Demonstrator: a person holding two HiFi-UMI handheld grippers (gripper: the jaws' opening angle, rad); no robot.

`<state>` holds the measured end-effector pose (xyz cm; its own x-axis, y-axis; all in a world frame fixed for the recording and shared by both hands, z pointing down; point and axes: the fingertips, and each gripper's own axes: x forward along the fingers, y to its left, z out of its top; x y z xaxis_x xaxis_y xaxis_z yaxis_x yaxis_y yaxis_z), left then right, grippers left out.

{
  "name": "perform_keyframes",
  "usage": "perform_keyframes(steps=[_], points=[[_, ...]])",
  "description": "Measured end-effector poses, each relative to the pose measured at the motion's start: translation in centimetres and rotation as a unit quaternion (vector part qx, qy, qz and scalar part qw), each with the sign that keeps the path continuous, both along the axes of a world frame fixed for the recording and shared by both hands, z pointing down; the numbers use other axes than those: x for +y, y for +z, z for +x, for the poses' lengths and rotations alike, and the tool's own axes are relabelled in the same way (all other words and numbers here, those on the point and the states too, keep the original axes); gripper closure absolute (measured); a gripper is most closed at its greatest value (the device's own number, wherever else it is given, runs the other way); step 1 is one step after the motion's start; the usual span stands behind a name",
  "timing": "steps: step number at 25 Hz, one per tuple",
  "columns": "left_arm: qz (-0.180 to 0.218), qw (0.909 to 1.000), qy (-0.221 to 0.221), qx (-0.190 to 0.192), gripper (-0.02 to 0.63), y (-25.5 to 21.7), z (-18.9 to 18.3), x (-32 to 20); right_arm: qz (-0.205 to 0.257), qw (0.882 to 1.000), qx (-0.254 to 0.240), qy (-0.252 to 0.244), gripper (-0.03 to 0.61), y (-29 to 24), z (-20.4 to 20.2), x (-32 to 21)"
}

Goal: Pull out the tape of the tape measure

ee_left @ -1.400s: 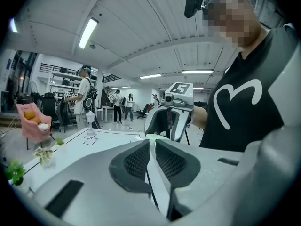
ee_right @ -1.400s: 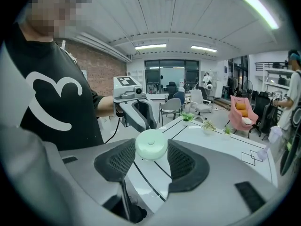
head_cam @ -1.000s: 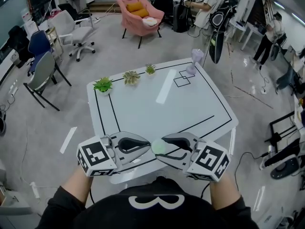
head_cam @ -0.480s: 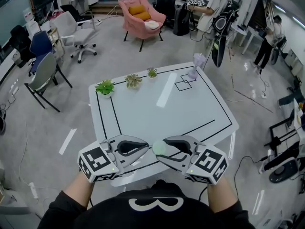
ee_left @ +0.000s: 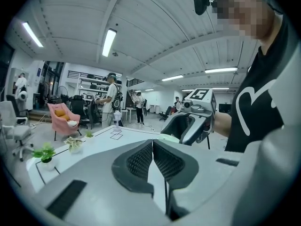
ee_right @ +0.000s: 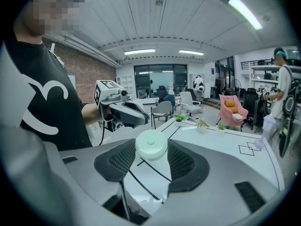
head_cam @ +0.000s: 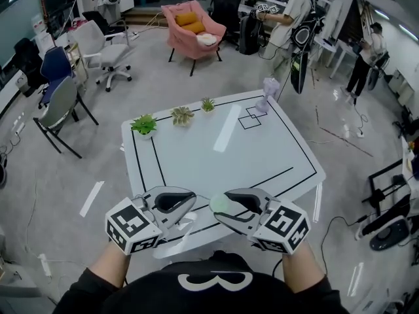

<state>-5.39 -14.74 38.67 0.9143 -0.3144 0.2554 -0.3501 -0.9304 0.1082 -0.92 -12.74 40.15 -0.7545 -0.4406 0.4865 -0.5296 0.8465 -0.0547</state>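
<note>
A round pale green tape measure sits between the pads of my right gripper, which is shut on it above the table's near edge. In the right gripper view the tape measure fills the gap between the jaws of the right gripper. My left gripper is just left of it, its jaws shut with nothing visible between them. In the left gripper view the left gripper points at the right gripper and the tape measure. I see no tape drawn out between them.
The white table carries black lines, with three small potted plants along its far left and a lavender object at the far right corner. Office chairs, a pink armchair and standing people are beyond it.
My left gripper has drawn a little to the left, away from the tape measure. The right gripper has kept its hold and barely moved.
</note>
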Motion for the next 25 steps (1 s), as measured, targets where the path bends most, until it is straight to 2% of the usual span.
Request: perform_keyframes(steps=[6,12,20,25], points=[[-0.005,0.9993,-0.035,0.008,0.601,-0.2,-0.7,-0.7,0.005,1.000,-0.002,0.025,0.360,-0.3,1.3,0.2],[0.009,0.9977,-0.065,-0.019,0.601,0.6,-1.8,-0.8,0.005,0.999,-0.009,0.032,0.360,-0.2,1.9,0.6],[0.026,0.9962,-0.078,-0.030,0.601,0.3,-2.4,0.0,0.008,0.999,0.000,0.035,0.360,-0.2,2.0,1.2],[0.029,0.9936,-0.104,-0.032,0.601,0.1,-3.2,-0.5,0.016,0.999,0.001,0.050,0.360,-0.5,3.0,1.0]])
